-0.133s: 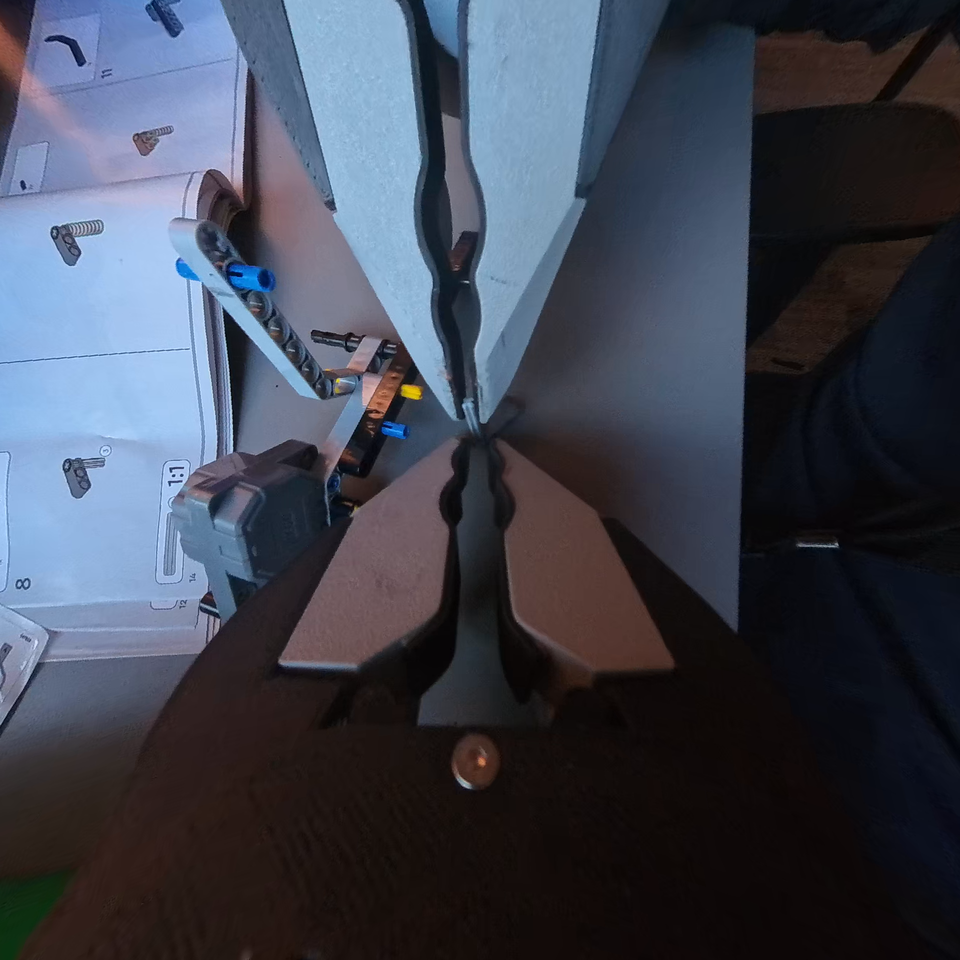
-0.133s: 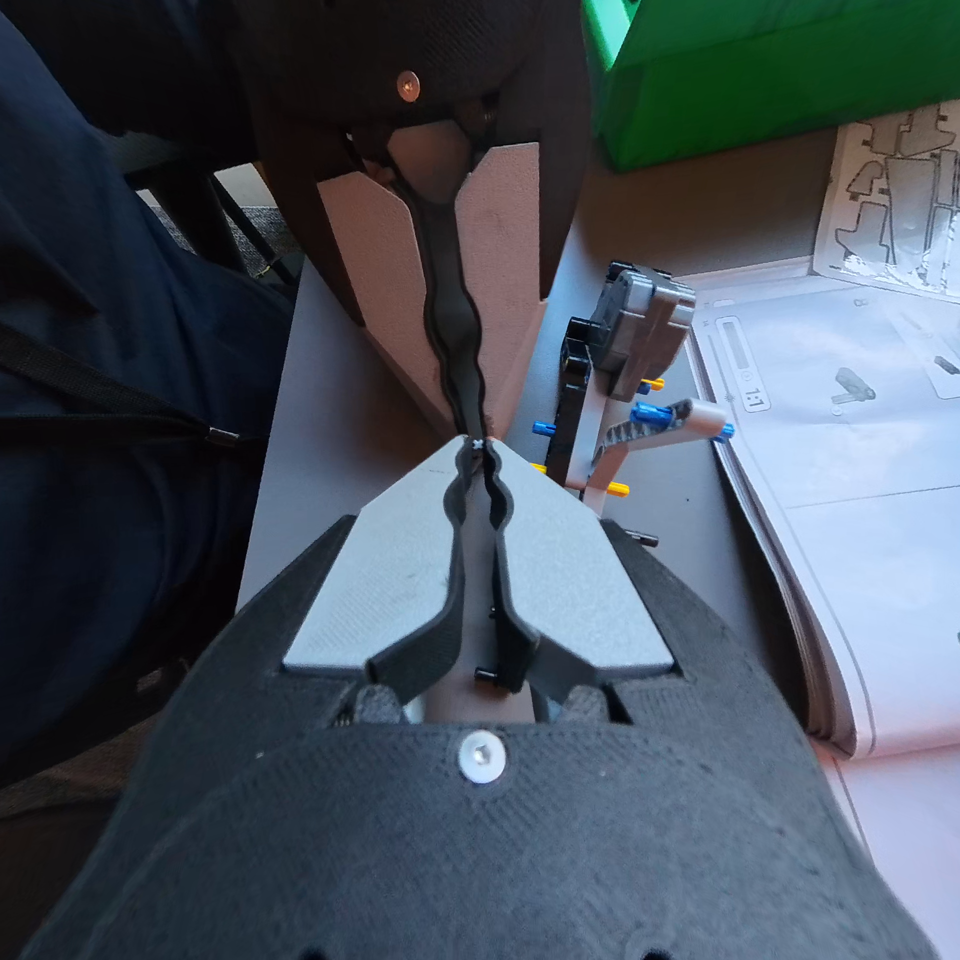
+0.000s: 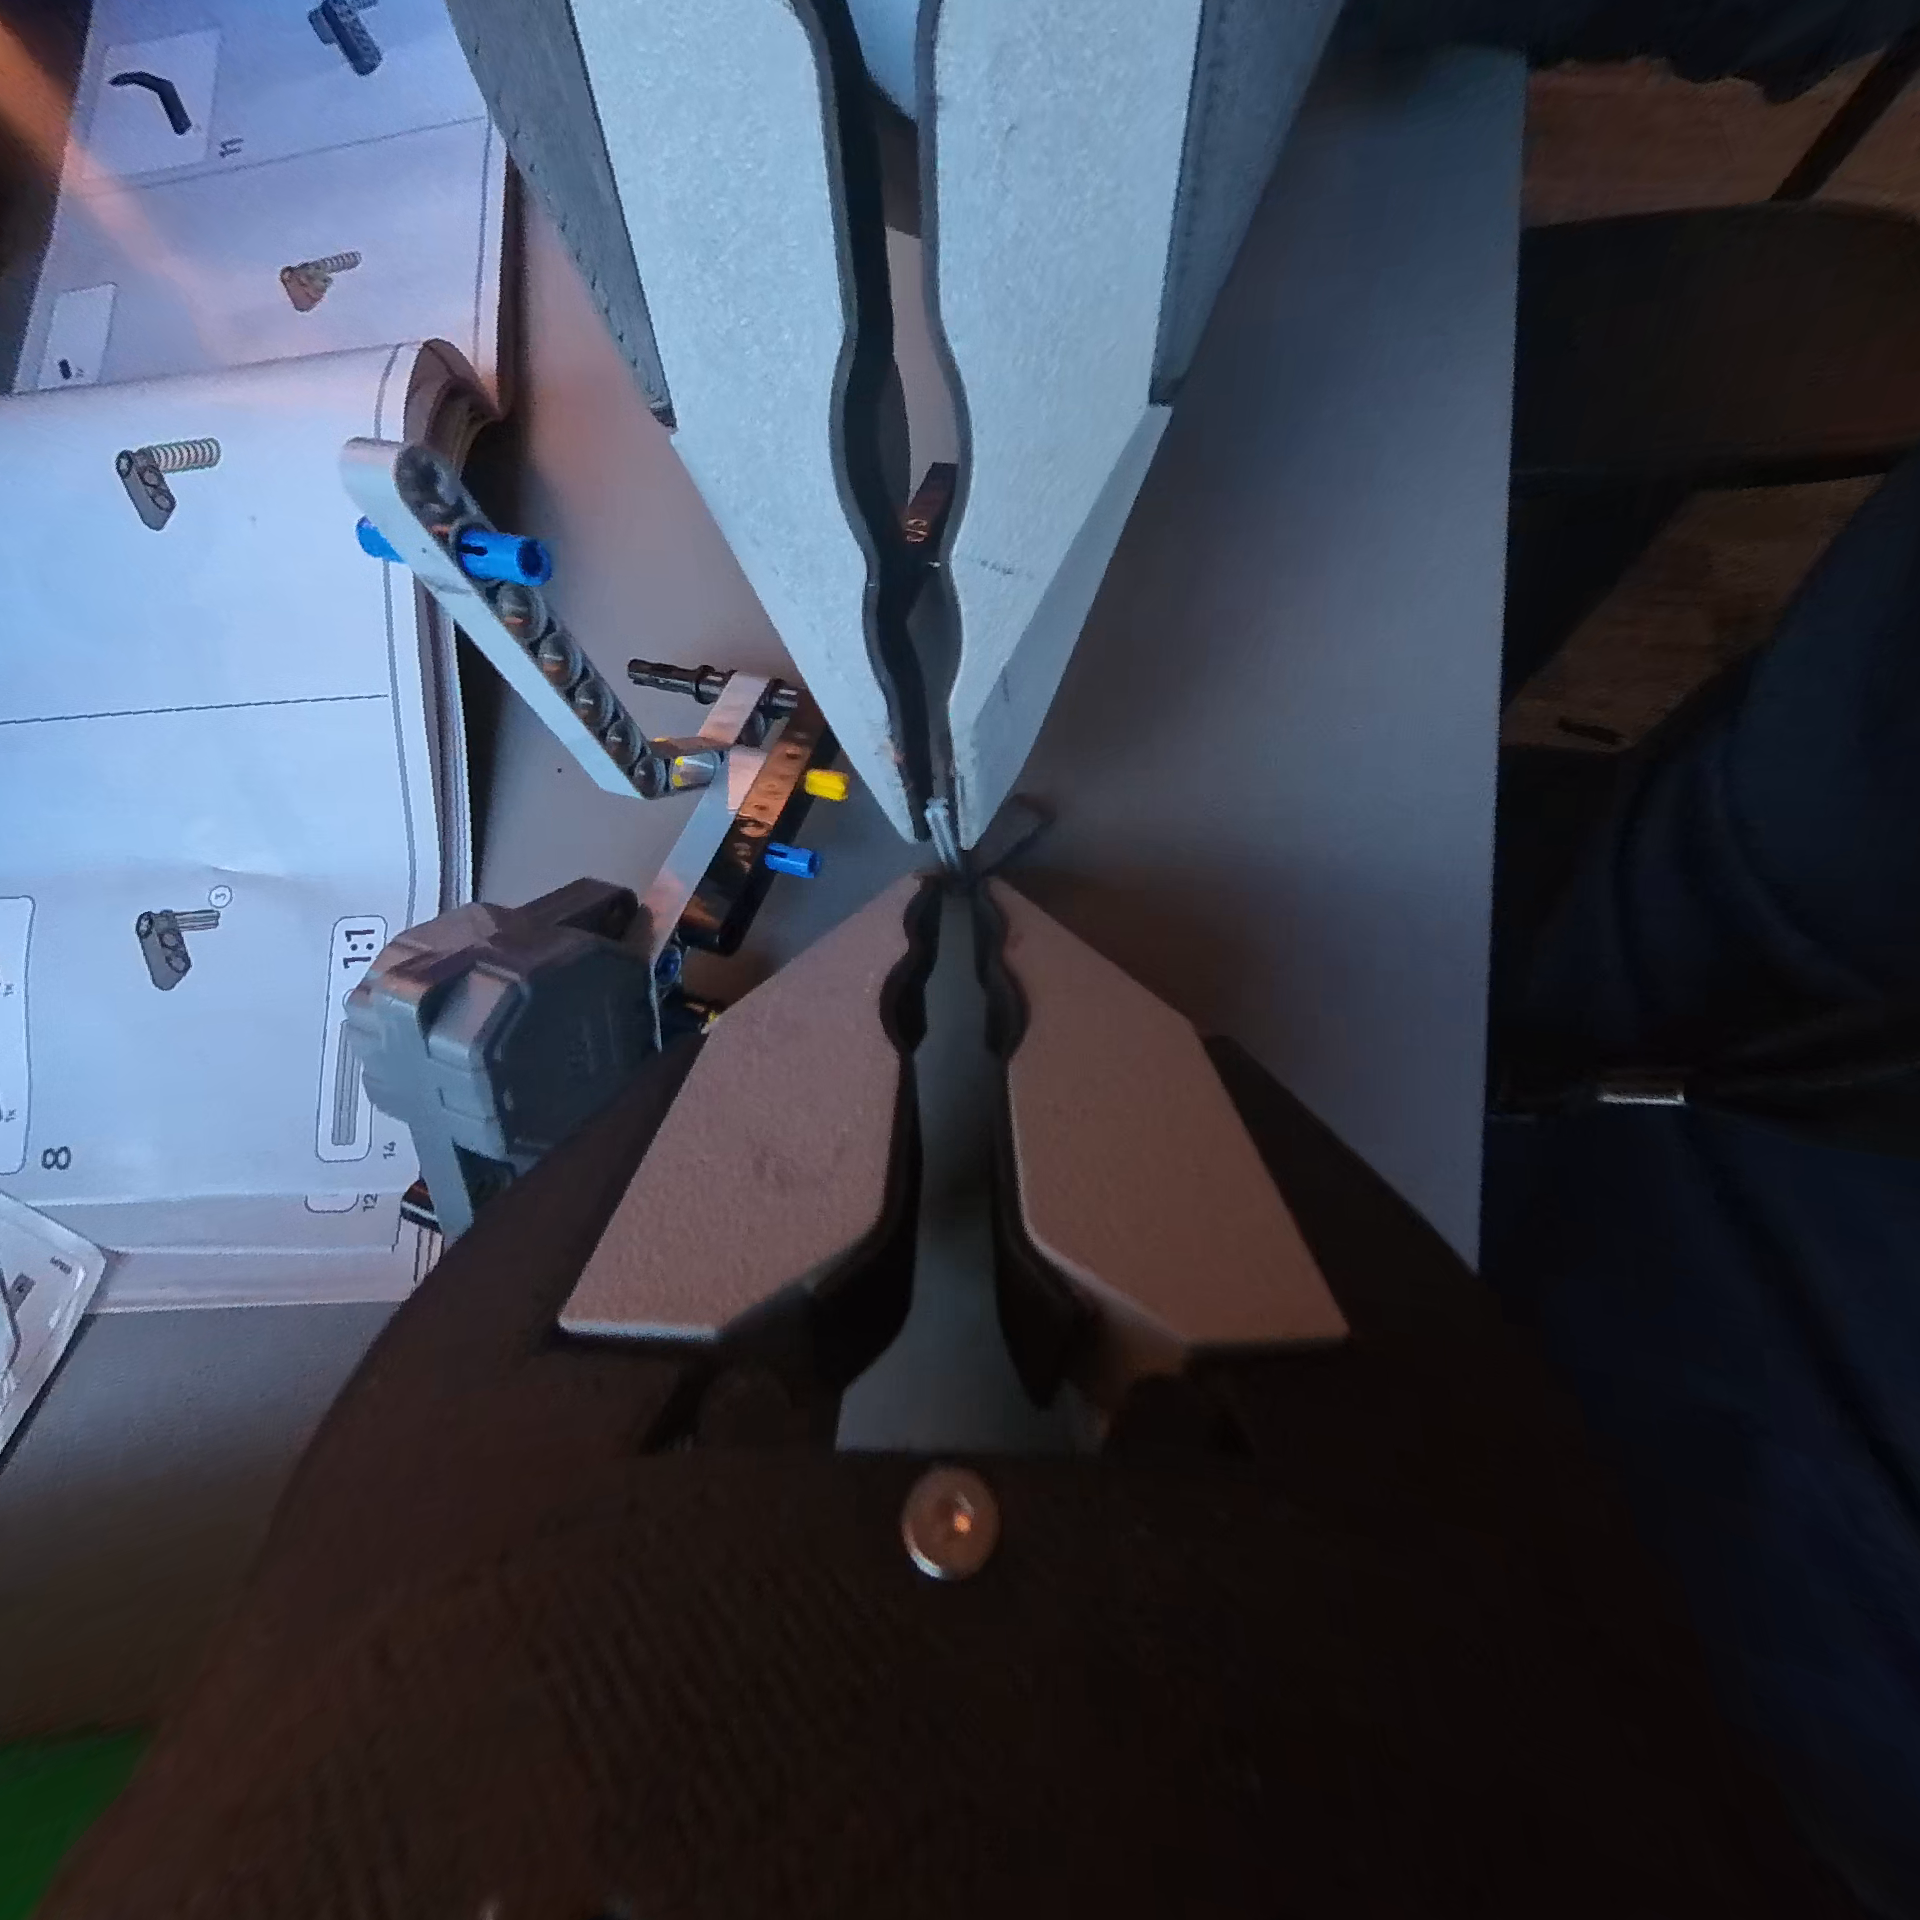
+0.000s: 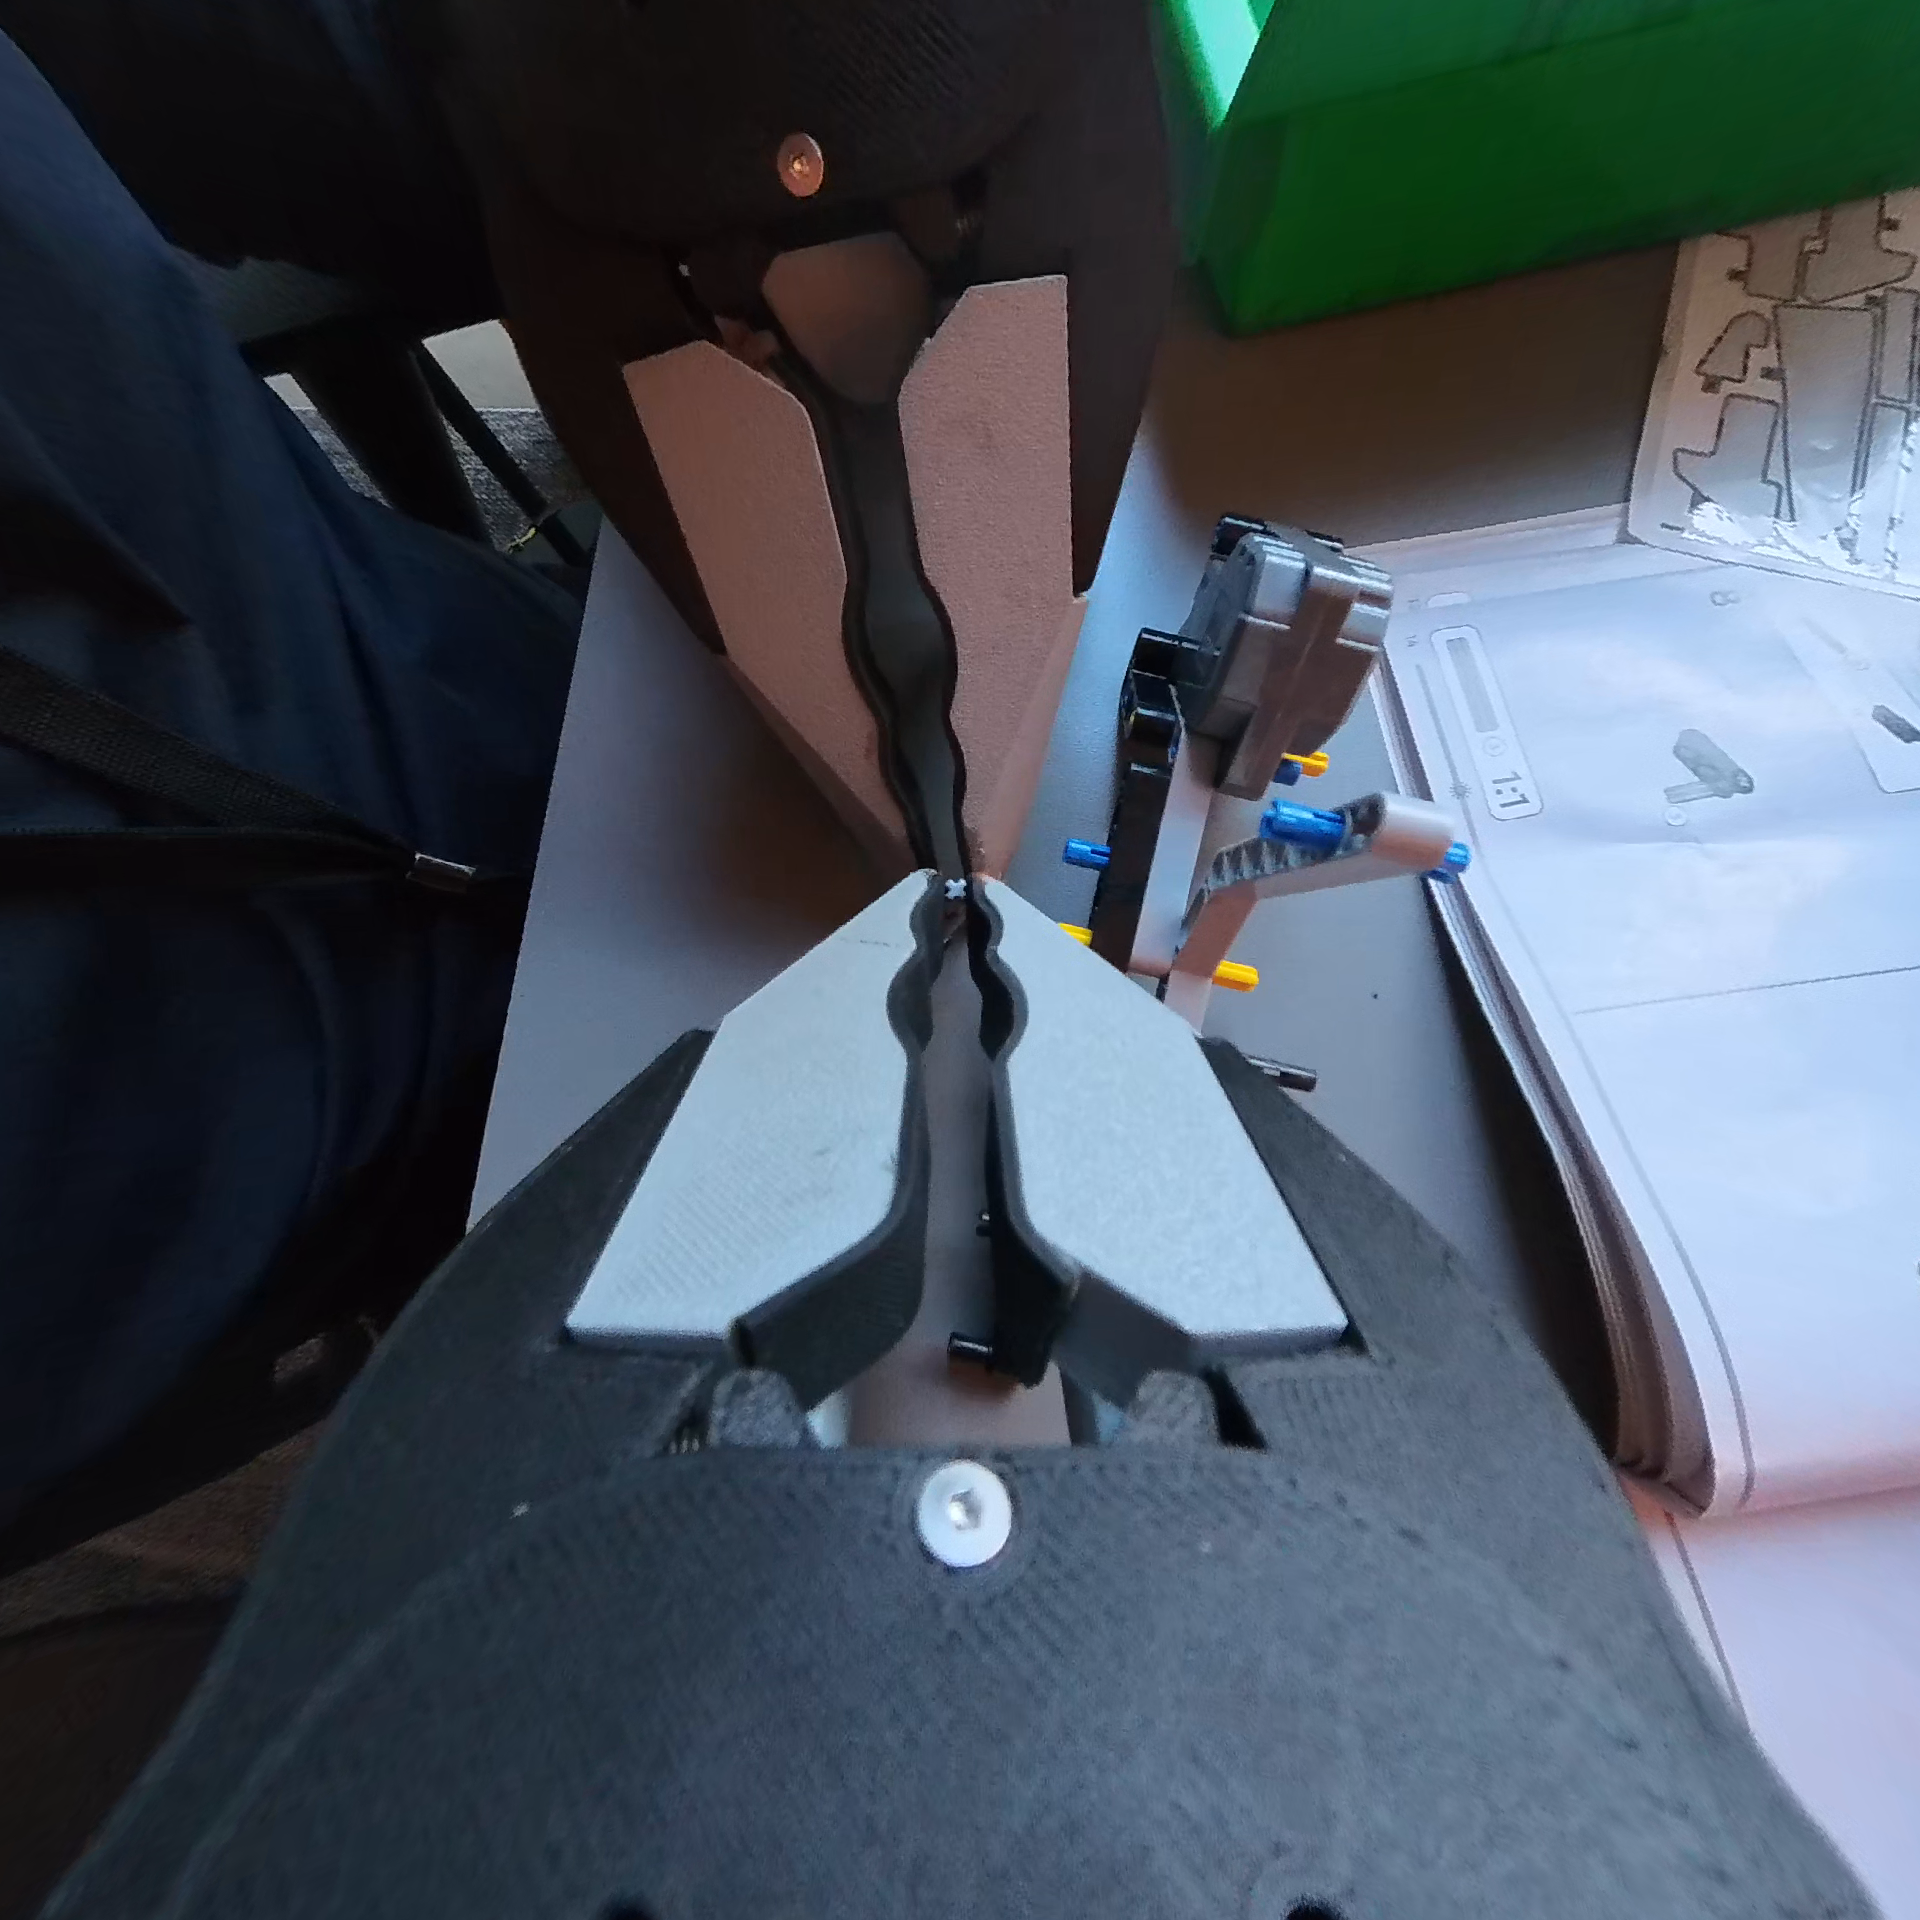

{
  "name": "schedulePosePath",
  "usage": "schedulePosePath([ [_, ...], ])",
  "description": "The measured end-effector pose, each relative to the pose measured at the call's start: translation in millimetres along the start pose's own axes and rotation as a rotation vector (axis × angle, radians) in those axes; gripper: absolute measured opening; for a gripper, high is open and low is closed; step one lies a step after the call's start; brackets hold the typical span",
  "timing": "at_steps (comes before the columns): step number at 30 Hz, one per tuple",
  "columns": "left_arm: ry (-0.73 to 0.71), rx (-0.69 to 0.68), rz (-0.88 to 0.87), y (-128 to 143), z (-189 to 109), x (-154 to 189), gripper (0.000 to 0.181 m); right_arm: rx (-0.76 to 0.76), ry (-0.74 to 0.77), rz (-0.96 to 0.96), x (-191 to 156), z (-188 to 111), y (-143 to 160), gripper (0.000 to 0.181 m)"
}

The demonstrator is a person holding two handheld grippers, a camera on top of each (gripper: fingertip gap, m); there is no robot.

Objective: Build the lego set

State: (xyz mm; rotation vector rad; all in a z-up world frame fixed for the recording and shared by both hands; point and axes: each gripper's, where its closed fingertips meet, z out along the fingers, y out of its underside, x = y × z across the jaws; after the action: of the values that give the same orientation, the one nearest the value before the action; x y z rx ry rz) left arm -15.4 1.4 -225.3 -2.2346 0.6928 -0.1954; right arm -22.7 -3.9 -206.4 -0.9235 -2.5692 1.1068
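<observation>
Two grippers meet tip to tip over my table [image 3: 1299, 623]: my right gripper [image 4: 951, 896] pinches a small grey axle [image 3: 943, 836], while my left gripper [image 3: 951, 883], nearly closed, touches its end. My lego model [image 4: 1236, 790] stands beside the manual [image 4: 1714, 987].

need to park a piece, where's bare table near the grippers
Bare table lies between the grippers' tips and the near edge by the person's lap. Crowded on the other side: the lego build stands beside the tips, the manual behind it, the green box beyond.
</observation>
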Motion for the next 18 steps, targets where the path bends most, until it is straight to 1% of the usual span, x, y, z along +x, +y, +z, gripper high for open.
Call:
schedulePosePath([
  [18,-0.021,-0.002,-0.031,-0.8,1.0,-0.6,0.004,-0.042,0.056,-0.024,-0.2,2.5,2.3,0.002],
])
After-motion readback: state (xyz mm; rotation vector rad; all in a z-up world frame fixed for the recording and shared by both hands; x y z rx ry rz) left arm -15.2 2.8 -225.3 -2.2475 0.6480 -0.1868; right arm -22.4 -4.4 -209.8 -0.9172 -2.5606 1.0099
